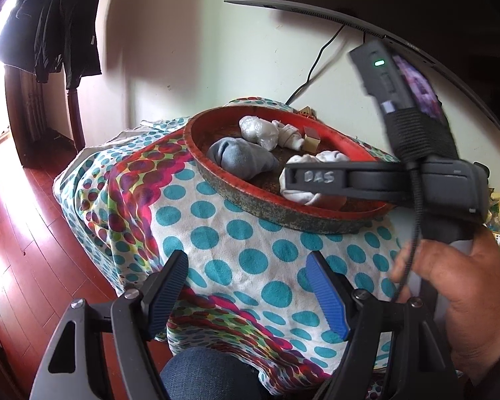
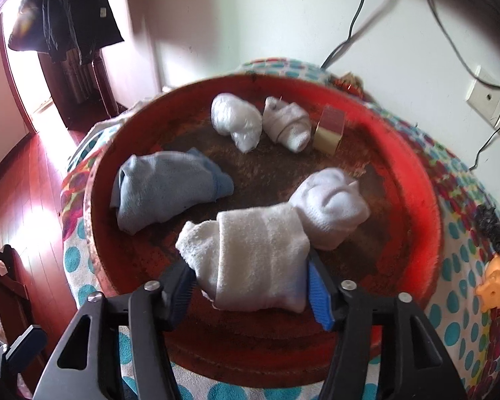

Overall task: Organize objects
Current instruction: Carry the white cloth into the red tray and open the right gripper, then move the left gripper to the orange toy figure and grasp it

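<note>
A round red tray (image 2: pixel 416 173) sits on a dotted cloth. My right gripper (image 2: pixel 253 283) is shut on a rolled cream-white sock (image 2: pixel 253 253) over the tray's near part. In the tray lie a blue sock (image 2: pixel 163 193), a white sock bundle (image 2: pixel 330 206), a plastic-wrapped white bundle (image 2: pixel 236 120), a small tied white sock (image 2: pixel 286 123) and a small yellow and red box (image 2: pixel 330 130). In the left wrist view, my left gripper (image 1: pixel 250 293) is open and empty over the cloth, in front of the tray (image 1: pixel 243 196). The right gripper's body (image 1: pixel 383 180) hides part of the tray.
The dotted cloth (image 1: pixel 250 260) covers a table that drops off at the left to a red wooden floor (image 1: pixel 23 250). A monitor (image 1: pixel 416 3) and cables hang on the wall behind. An orange toy (image 2: pixel 493 283) lies at the right edge. Dark coats (image 1: pixel 56 23) hang at the far left.
</note>
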`<state>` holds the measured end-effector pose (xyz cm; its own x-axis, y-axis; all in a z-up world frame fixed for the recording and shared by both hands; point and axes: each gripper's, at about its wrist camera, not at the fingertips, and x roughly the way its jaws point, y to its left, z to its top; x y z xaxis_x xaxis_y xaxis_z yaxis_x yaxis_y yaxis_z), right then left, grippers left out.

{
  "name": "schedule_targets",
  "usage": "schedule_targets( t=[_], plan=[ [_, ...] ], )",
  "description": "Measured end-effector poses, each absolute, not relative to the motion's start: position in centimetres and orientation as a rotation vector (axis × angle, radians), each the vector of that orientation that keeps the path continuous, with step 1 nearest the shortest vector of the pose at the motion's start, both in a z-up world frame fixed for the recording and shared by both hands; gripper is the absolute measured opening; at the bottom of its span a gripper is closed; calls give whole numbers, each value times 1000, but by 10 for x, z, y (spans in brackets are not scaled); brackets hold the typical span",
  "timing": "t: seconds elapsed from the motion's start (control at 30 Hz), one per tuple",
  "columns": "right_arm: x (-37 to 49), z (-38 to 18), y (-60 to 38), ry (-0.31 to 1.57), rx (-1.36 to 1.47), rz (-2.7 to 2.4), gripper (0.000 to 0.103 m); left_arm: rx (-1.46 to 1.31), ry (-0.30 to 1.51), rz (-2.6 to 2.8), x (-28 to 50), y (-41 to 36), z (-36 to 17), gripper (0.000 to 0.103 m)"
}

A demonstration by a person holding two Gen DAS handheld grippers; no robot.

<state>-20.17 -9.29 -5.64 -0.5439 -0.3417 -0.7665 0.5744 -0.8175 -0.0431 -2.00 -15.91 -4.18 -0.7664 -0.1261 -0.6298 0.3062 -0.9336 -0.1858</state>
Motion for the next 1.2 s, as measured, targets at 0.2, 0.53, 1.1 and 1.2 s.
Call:
schedule_targets(
  t=[0.2, 0.53, 1.1, 1.2],
  plan=[
    [-195, -14, -27, 281, 923, -2476, 90, 883, 462, -2774, -15, -157, -35, 75],
    [-224, -37, 208, 17, 1135, -2980, 91, 891, 319, -2999, -14, -113, -28, 75],
    [-220, -64, 376, -524, 1177, -3136, 93, 1021, -130, -3207, -64, 5, 1, 75],
    [-221, -69, 386, -616, 1201, -3115, 98, 1031, -189, -3238, -97, 35, 12, 75]
  ],
)
